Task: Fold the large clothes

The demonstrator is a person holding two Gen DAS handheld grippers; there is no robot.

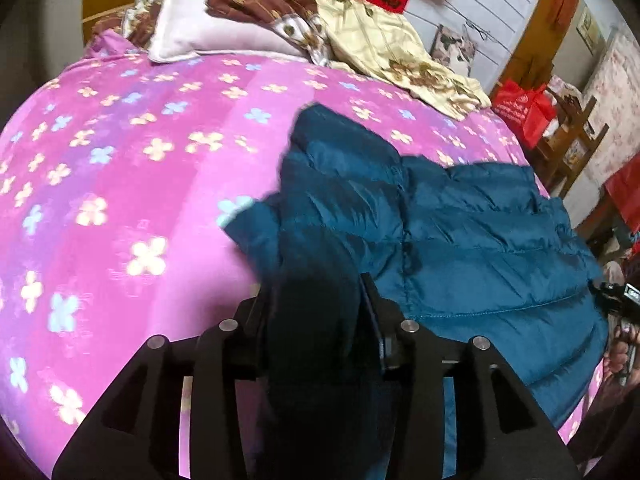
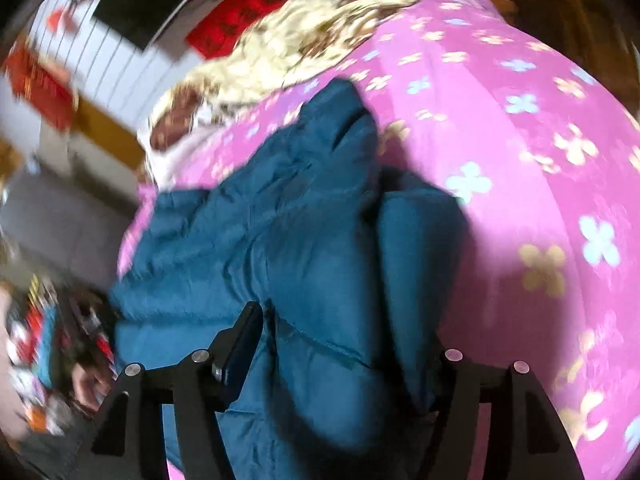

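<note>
A teal quilted puffer jacket [image 1: 480,232] lies on a bed with a pink flowered cover [image 1: 120,160]. My left gripper [image 1: 316,292] is shut on a thick fold of the jacket, which hangs dark between the fingers. In the right wrist view the same jacket [image 2: 280,240] fills the middle. My right gripper [image 2: 344,320] has jacket fabric bunched between its fingers and holds it; the right finger is hidden by the fabric. The view is blurred.
A white pillow [image 1: 208,28] and a cream and brown flowered quilt [image 1: 380,40] lie at the head of the bed. A red bag [image 1: 524,112] and wooden furniture [image 1: 572,148] stand past the bed's right edge. Another person's hand [image 1: 620,352] shows at far right.
</note>
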